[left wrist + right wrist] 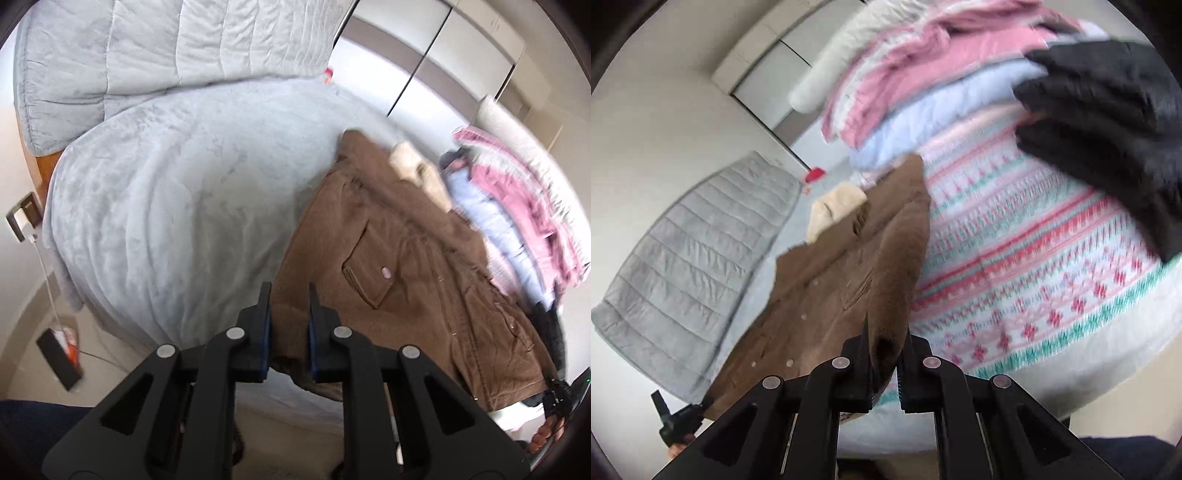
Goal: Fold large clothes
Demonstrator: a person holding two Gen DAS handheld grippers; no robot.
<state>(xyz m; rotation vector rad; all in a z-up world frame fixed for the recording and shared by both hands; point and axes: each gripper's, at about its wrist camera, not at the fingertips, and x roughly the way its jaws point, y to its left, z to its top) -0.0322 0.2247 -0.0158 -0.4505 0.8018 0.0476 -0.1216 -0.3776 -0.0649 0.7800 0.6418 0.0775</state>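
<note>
A brown coat (pixel 388 258) with a cream fleece collar (pixel 406 158) lies spread on the grey-blanketed bed (pixel 166 203). My left gripper (pixel 290 291) is shut on the coat's hem at its near left corner, with brown fabric bunched between the pads. In the right wrist view the same coat (pixel 849 280) stretches away towards its collar (pixel 834 210). My right gripper (pixel 886 332) is shut on a fold of the coat's near edge, which is lifted off the bed. The left gripper (pixel 676 424) also shows at the lower left of the right wrist view.
To the coat's right lies a heap of clothes: pink (pixel 517 192), light blue (pixel 942 122) and black (pixel 1108 129) garments on a pink-and-green patterned knit (pixel 1034 258). A grey quilted cover (pixel 147 48) is at the bed's head. Wardrobe doors (pixel 443 55) stand behind. A black box (pixel 59 362) is on the floor.
</note>
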